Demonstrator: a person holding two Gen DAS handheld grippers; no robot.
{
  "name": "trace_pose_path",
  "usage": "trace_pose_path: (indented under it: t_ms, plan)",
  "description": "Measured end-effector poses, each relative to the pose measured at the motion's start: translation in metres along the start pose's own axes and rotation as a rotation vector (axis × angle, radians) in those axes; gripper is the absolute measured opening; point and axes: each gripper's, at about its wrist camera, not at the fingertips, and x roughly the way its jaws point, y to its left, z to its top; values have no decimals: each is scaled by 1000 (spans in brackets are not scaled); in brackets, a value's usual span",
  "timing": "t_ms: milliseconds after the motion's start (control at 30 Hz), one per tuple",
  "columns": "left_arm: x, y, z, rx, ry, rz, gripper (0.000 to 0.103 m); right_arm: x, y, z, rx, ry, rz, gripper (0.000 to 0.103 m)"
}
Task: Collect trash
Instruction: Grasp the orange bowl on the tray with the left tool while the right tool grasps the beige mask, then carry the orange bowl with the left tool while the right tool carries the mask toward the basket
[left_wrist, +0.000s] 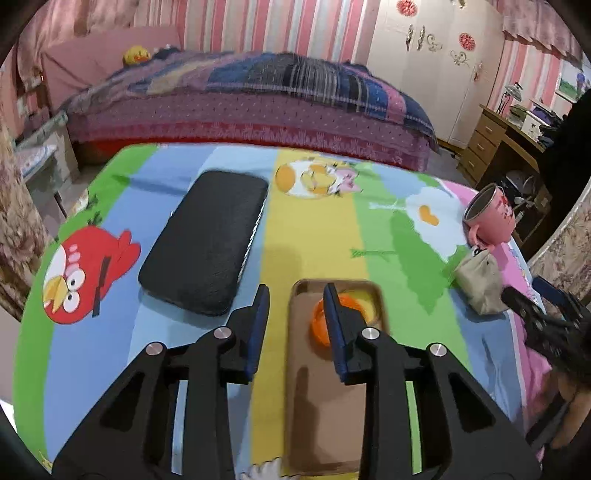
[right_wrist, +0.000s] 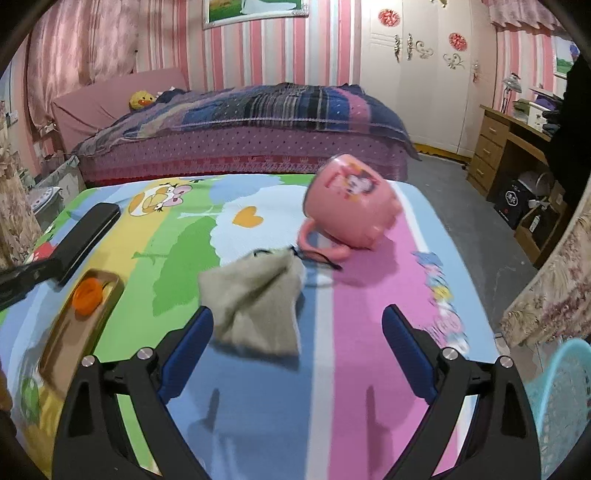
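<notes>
Clenched and empty, left gripper (left_wrist: 295, 295) hovers by tray (left_wrist: 332, 406); right gripper (right_wrist: 297, 332), released, flanks pouch (right_wrist: 255, 299), mug (right_wrist: 351, 206) at one o'clock.

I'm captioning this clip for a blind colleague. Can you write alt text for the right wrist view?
The open right gripper hovers over a cartoon-print table, with a crumpled beige pouch by its left finger. Beyond the pouch a pink mug lies tipped on its side; at far left a tray holds an orange cap.
</notes>
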Motion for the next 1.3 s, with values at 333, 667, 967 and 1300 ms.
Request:
trace_pose_path:
  t_ms: [333, 667, 967, 1300]
  plan:
    - [11, 1, -5, 21, 41, 28, 49, 27, 13, -4, -50, 51, 105, 24]
    - [25, -34, -14, 114, 58, 3, 56, -37, -18, -36, 1, -3, 66, 12]
    - [34, -39, -22, 140, 28, 42, 49, -96, -41, -63, 59, -54, 17, 12]
    - [22, -34, -23, 175, -11, 59, 43, -105, -59, -65, 18, -77, 7, 11]
